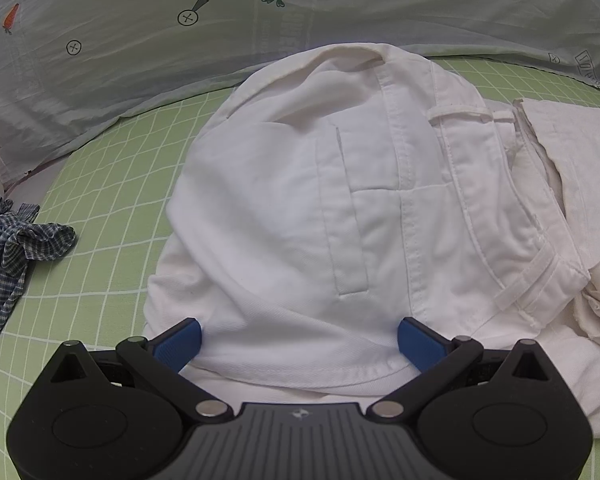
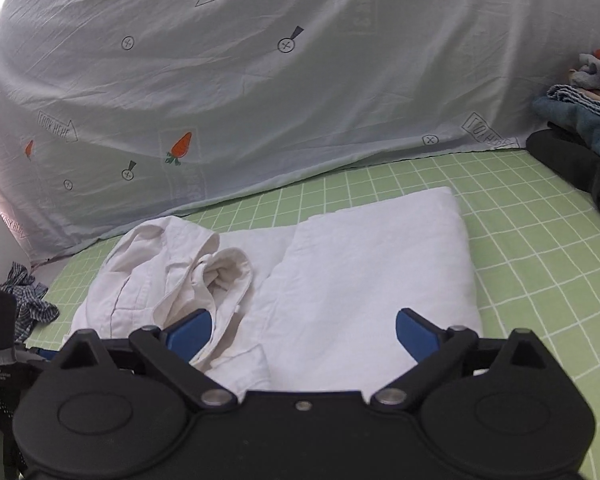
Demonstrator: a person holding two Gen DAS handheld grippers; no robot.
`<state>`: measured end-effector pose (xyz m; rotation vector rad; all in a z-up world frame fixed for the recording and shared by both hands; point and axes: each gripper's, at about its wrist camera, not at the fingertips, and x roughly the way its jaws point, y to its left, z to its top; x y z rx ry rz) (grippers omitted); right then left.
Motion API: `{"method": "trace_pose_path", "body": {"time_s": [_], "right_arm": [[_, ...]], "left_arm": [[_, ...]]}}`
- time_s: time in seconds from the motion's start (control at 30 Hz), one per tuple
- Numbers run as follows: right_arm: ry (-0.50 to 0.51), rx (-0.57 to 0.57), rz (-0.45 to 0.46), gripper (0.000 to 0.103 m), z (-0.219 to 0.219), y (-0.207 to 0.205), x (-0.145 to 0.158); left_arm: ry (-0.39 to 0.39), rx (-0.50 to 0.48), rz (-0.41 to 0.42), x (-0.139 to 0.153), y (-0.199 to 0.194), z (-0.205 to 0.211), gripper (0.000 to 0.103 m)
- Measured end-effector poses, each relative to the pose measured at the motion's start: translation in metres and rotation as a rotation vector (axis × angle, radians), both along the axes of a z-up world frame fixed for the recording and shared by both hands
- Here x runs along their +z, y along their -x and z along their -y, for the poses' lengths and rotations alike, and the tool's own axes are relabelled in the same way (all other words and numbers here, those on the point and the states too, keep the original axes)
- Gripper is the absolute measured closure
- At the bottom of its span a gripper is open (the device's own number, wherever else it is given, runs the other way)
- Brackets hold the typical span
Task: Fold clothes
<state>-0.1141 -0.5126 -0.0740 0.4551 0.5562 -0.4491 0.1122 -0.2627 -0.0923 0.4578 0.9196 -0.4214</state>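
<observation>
- White trousers (image 1: 300,208) are lying folded on the green checked sheet (image 1: 100,184), just ahead of both grippers.
- Left gripper (image 1: 299,338) is standing wide open at their near edge.
- Right gripper (image 2: 303,332) is hovering open too.
- Checked cloth (image 1: 12,248) is lying far left.

Green grid bed sheet (image 2: 520,216), white trousers (image 2: 360,264) ctr, checked cloth (image 2: 28,304) at 9 o'clock, dark clothes pile (image 2: 572,152) at 2 o'clock

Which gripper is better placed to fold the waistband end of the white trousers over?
Left, probably. The left gripper is open, jaws astride the bunched waistband end of the white trousers. The right gripper, also open, faces the flat folded legs.
</observation>
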Motion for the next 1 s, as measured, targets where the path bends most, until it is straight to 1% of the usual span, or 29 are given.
{"method": "trace_pose_path", "body": {"time_s": [0.03, 0.13, 0.23, 0.3, 0.4, 0.43, 0.5, 0.87, 1.0], "right_arm": [[0.001, -0.045, -0.06, 0.004, 0.006, -0.002, -0.007], [0.086, -0.02, -0.188, 0.006, 0.001, -0.013, -0.025], [0.106, 0.059, -0.23, 0.006, -0.015, -0.02, -0.033], [0.106, 0.127, -0.225, 0.006, -0.026, -0.025, -0.034], [0.147, 0.231, -0.245, 0.005, -0.046, -0.034, -0.036], [0.155, 0.255, -0.258, 0.005, -0.052, -0.036, -0.038], [0.172, 0.269, -0.285, 0.005, -0.057, -0.039, -0.042], [0.082, 0.067, -0.168, 0.005, -0.022, -0.018, -0.023], [0.052, 0.007, -0.172, 0.004, -0.008, -0.013, -0.029]], "left_arm": [[0.0, 0.0, 0.001, 0.0, 0.0, 0.0, 0.0], [0.001, 0.0, 0.001, 0.0, 0.0, 0.0, 0.0], [0.001, -0.002, 0.0, 0.0, 0.0, -0.001, 0.0], [0.001, -0.003, 0.0, 0.0, 0.0, -0.001, 0.0], [0.0, -0.003, -0.001, 0.001, 0.0, -0.001, 0.0], [0.0, -0.003, -0.001, 0.001, 0.0, -0.001, 0.0], [0.0, -0.003, -0.001, 0.001, 0.001, -0.001, 0.0], [0.0, -0.006, 0.001, 0.0, 0.001, -0.002, 0.0], [0.001, -0.005, 0.001, 0.0, 0.001, -0.002, 0.0]]}}
